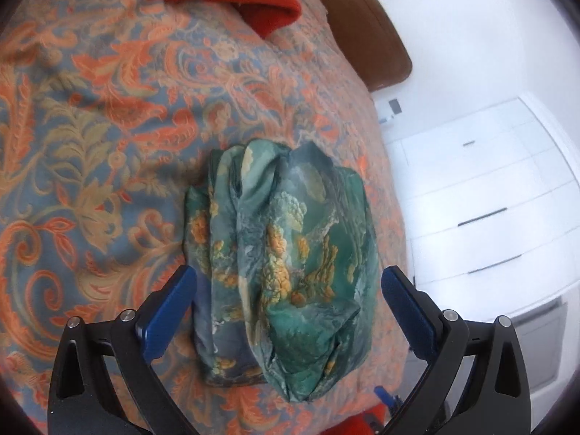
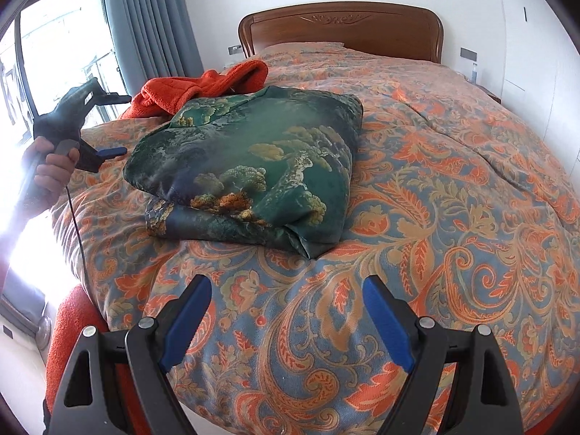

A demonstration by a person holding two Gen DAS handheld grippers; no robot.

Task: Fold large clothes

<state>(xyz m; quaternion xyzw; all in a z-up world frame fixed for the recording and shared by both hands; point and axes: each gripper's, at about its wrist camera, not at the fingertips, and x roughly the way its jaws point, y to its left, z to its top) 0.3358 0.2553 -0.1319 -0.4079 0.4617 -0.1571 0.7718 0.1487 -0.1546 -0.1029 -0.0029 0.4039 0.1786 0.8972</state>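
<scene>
Left wrist view shows the left tool [image 1: 289,291] spread apart, empty, hovering over the folded green garment [image 1: 286,243] on the bed [image 1: 108,127]. Right tool [image 2: 287,313] is also apart and empty, the garment [image 2: 253,166] lying ahead of it. An orange garment [image 2: 203,85] waits beyond. Judging the fold finished, press loose corners flat, then reach past for the orange one.

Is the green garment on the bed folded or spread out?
Folded. The green garment lies as a compact stacked bundle on the bedspread, layered edges showing at its near side; neither gripper touches it.
</scene>
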